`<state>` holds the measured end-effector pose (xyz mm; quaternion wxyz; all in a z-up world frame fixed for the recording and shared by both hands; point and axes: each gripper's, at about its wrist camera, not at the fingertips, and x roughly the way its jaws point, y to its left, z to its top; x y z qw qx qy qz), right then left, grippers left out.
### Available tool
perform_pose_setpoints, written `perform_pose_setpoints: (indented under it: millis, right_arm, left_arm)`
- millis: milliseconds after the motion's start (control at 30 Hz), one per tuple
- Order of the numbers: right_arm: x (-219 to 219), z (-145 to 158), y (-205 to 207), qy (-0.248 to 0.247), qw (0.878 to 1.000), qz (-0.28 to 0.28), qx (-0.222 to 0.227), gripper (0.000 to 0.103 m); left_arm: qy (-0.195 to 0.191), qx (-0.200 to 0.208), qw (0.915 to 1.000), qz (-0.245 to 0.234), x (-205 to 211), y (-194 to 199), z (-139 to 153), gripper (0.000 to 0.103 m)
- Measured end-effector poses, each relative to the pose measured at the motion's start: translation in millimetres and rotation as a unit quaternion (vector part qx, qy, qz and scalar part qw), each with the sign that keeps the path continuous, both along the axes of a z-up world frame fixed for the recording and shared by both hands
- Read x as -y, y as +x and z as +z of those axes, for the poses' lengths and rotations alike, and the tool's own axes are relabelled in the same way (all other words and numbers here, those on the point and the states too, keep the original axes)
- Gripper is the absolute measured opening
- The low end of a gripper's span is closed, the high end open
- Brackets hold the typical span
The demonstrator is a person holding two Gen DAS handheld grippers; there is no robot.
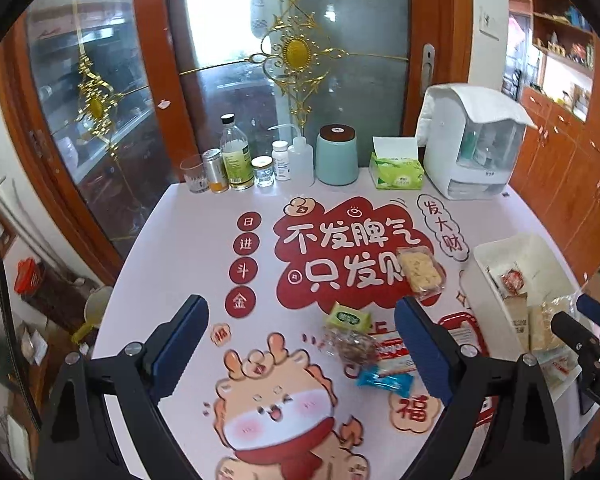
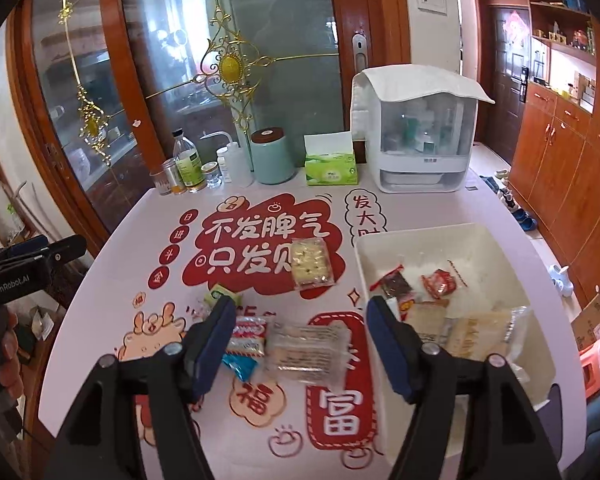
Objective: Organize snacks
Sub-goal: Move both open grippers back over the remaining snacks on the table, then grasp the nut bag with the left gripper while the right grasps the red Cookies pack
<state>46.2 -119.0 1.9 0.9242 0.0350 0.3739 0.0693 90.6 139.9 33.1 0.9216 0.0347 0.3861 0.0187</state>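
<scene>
Both grippers spread, nothing between the pads: left gripper point(image 1: 300, 344), right gripper point(image 2: 300, 340). Loose snacks point(image 2: 300, 350) lie on the table point(image 2: 120, 240) just left of the white bin point(image 2: 432, 236), which holds several packets point(image 2: 436, 284).

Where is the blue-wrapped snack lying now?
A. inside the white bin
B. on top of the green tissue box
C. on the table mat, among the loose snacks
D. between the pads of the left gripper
C: the blue-wrapped snack lies on the table mat beside other loose packets, outside the white bin, and no pad touches it.
</scene>
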Motion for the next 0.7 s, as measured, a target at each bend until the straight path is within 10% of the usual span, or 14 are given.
perform_pose_setpoints:
  millis: [300, 700]
  right_arm:
    - [-39.7, -38.8, 26.6, -0.012, 0.999, -0.022, -0.038, 0.070]
    - [-60.9, -107.1, 50.3, -0.031, 0.993, -0.022, -0.112, 0.070]
  left_arm:
    - [0.015, -0.070, 0.9949, -0.072, -2.7, 60.1, -57.4, 0.094]
    - [-0.059, -0.220, 0.9662, -0.120, 27.1, 112.0, -196.8, 0.094]
